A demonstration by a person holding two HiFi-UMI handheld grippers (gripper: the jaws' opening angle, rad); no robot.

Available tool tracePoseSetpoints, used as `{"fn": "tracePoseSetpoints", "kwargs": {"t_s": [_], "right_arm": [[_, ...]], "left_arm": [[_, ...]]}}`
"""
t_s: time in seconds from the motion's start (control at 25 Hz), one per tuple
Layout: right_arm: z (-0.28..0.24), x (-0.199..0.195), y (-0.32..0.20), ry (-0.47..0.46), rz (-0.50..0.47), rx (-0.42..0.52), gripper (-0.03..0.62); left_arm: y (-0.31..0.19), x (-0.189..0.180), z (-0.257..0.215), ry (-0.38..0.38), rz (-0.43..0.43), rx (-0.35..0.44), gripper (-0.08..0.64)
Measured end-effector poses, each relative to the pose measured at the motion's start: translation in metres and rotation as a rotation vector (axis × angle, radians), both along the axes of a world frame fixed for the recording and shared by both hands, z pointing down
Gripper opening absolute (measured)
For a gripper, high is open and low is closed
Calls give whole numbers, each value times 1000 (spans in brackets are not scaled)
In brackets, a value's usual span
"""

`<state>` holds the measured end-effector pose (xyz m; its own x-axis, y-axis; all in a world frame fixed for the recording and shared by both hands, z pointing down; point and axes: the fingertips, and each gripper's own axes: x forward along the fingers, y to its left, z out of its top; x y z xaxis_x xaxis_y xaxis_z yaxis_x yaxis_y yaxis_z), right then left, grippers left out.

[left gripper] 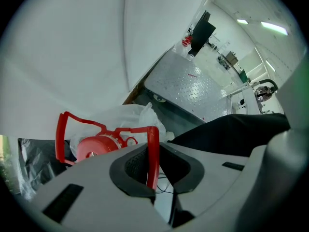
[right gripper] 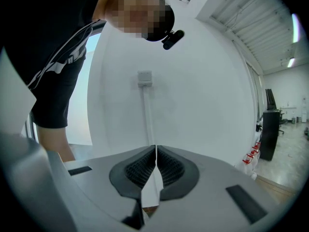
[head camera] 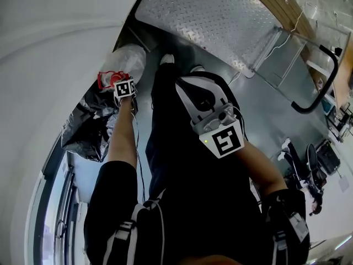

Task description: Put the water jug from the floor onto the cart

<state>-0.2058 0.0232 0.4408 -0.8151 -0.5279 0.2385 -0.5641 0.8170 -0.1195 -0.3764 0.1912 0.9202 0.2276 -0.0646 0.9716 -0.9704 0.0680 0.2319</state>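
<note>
In its own view alone, left gripper (left gripper: 154,153) jaws pinch the jug handle (left gripper: 137,129); right gripper's (right gripper: 155,151) meet.

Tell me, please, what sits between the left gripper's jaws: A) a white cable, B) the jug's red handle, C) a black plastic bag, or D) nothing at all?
B: the left gripper view shows the red handle running down between the two dark pads of the left gripper, which close on it.
</note>
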Motion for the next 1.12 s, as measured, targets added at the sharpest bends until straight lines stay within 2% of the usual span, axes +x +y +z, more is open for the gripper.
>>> {"fn": "tracePoseSetpoints", "kwargs": {"t_s": [0.2, 0.44, 0.56, 0.76, 0.88, 1.0, 1.12], "right_arm": [[-30, 10, -11, -34, 49, 10, 18], [-71, 29, -22, -34, 135, 56, 18], [-94, 39, -22, -37, 174, 97, 18], [-124, 61, -21, 4, 254, 196, 18], [-138, 79, -24, 1, 305, 233, 18], [-145, 101, -27, -10, 377, 239, 18], [-148, 127, -30, -30, 465, 239, 18]], "left_arm": [[4, -18, -31, -16, -18, 10, 49], [-11, 2, -72, 23, 66, 30, 52], [-26, 22, -102, 39, 135, 77, 52], [-62, 59, -142, 70, 306, 129, 52], [-80, 75, -160, 74, 364, 159, 52], [-91, 83, -168, 83, 374, 164, 52], [-109, 88, -172, 94, 338, 167, 52]]}}
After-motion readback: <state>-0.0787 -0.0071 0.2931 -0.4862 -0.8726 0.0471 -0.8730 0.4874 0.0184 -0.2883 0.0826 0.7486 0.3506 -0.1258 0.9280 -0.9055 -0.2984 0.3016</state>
